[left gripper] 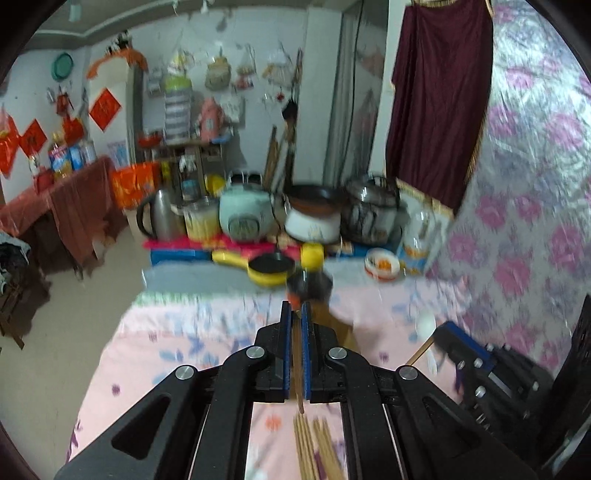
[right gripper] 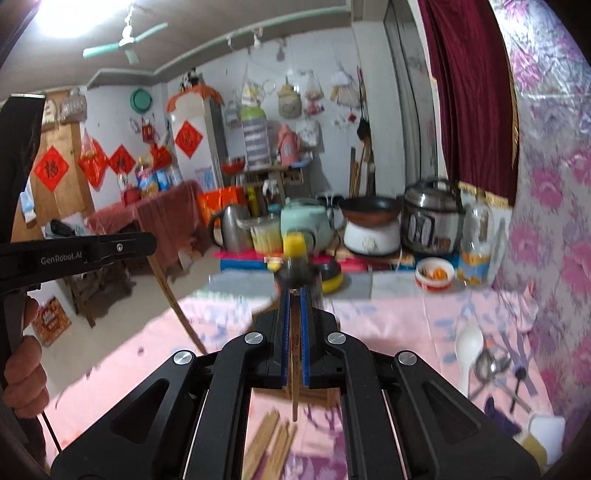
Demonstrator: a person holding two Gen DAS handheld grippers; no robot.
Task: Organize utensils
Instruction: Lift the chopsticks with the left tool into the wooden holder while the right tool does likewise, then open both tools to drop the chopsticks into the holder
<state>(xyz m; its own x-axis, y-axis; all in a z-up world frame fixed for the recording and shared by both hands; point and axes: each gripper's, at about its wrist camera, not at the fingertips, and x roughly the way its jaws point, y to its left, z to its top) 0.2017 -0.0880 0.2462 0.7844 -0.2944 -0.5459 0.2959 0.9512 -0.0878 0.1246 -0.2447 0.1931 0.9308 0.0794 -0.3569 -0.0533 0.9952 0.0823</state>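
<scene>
Table (right gripper: 406, 325) in pink floral cloth is carrying the work. Dark holder (right gripper: 297, 275) is standing ahead. Left gripper (left gripper: 294, 314) and right gripper (right gripper: 294, 295) are each pinching 1 chopstick (right gripper: 294, 369). Likely best practice: approaching vertically, aligning tips over the holder, releasing low.

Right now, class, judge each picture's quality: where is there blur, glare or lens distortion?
Left wrist view: motion blur smears the kettle and yellow pan; the left tongs, shut on a chopstick, stay sharp. Right wrist view: ceiling-light glare washes out the top left corner; the white spoon is soft. Both views: fisheye bends the edges, with dark corners.
</scene>
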